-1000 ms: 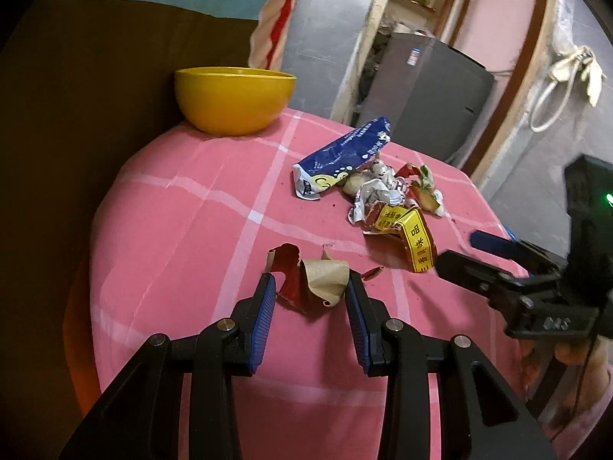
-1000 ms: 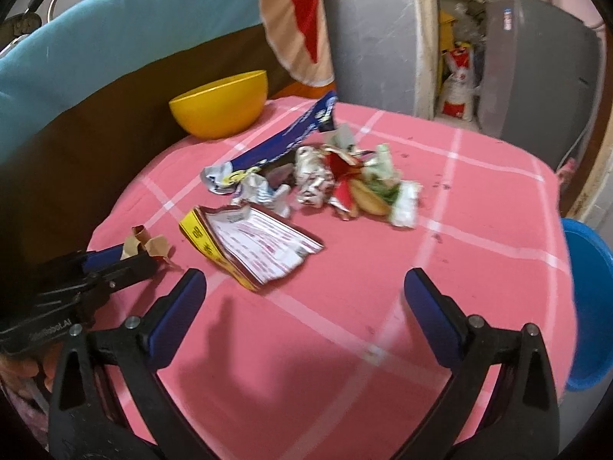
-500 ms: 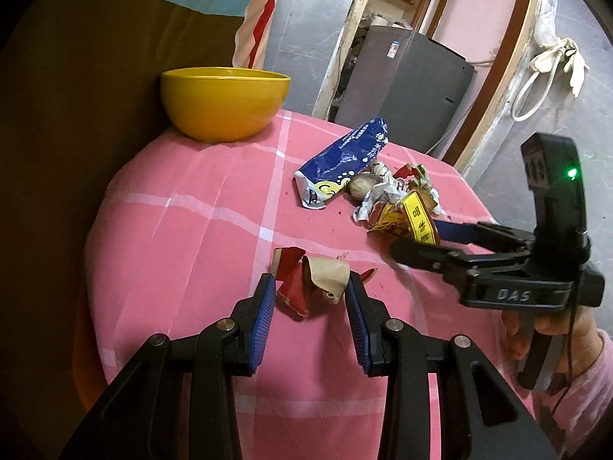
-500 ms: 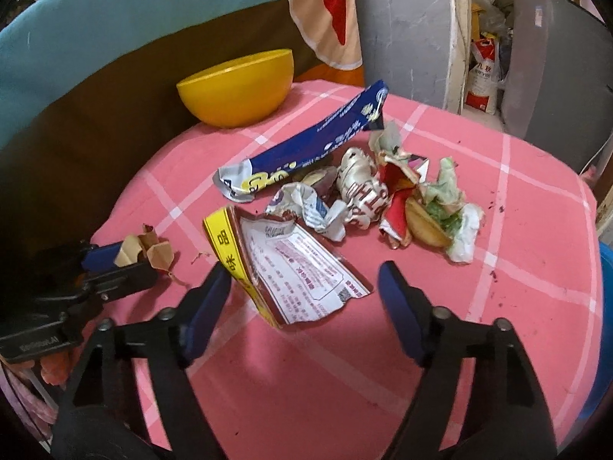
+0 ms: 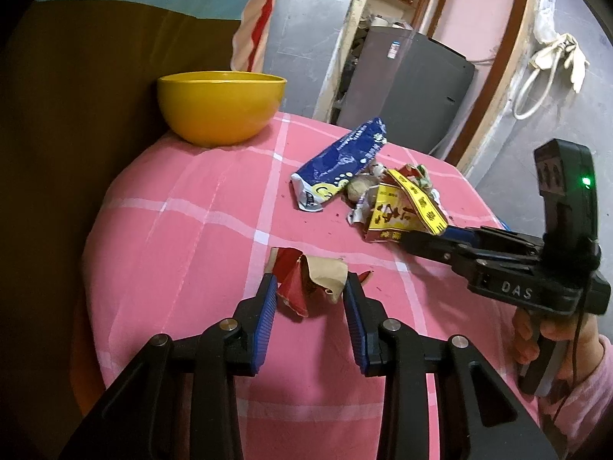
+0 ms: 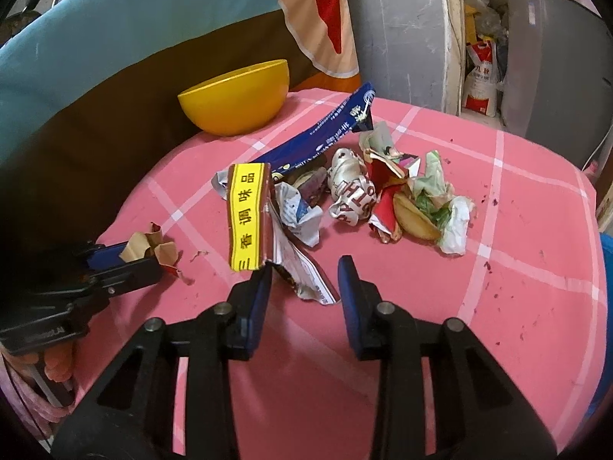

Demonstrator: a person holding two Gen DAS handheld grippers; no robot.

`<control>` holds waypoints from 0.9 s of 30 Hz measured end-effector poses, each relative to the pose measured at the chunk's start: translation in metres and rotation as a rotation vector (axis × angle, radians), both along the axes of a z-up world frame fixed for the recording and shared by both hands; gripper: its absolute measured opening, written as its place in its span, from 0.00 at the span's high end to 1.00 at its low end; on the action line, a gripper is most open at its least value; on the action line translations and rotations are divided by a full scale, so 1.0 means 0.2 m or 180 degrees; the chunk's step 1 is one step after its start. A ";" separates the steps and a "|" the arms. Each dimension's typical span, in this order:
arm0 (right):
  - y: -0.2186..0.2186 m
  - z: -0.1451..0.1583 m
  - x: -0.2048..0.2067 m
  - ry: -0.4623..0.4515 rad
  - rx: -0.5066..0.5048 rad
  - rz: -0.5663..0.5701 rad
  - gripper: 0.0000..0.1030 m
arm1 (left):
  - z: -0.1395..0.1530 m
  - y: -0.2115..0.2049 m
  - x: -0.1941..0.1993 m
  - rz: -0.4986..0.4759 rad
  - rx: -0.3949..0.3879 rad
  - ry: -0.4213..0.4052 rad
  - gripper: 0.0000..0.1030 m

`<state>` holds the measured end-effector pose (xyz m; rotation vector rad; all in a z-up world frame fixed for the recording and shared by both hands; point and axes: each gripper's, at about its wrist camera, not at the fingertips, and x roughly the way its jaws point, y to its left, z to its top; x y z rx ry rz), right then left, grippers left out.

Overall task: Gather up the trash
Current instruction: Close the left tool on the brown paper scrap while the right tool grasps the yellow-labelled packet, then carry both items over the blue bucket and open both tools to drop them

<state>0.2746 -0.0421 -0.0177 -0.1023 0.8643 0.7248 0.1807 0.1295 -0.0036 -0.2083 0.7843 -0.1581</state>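
Observation:
A crumpled red and brown paper scrap (image 5: pixel 322 272) lies on the pink checked tablecloth (image 5: pixel 172 237). My left gripper (image 5: pixel 310 280) is shut on it, its blue pads pressing both sides and still closing a little. From the right wrist view the same scrap (image 6: pixel 164 251) sits in the left gripper (image 6: pixel 149 253). A yellow-striped wrapper (image 6: pixel 247 214) stands buckled between the jaws of my right gripper (image 6: pixel 304 266), which are closing on it. In the left wrist view that wrapper (image 5: pixel 398 214) rises at the right gripper (image 5: pixel 425 234) tips. A yellow bowl (image 5: pixel 220 115) stands at the back.
A blue packet (image 6: pixel 325 130) and a heap of crumpled wrappers and food scraps (image 6: pixel 383 199) lie mid-table. A brown and teal backrest is on the left, a grey cabinet (image 5: pixel 406 84) behind, a blue tub (image 6: pixel 605 306) past the right table edge. A hand (image 5: pixel 551 341) holds the right gripper.
The right gripper's jaws went from wide open to narrow around the yellow-striped wrapper, which folded upward. The left gripper kept the paper scrap and squeezed it slightly tighter.

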 end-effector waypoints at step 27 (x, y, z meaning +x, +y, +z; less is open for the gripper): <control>-0.13 0.14 -0.17 -0.0542 0.0386 0.0054 0.92 | 0.10 -0.15 -0.09 0.0094 0.0129 -0.0463 0.84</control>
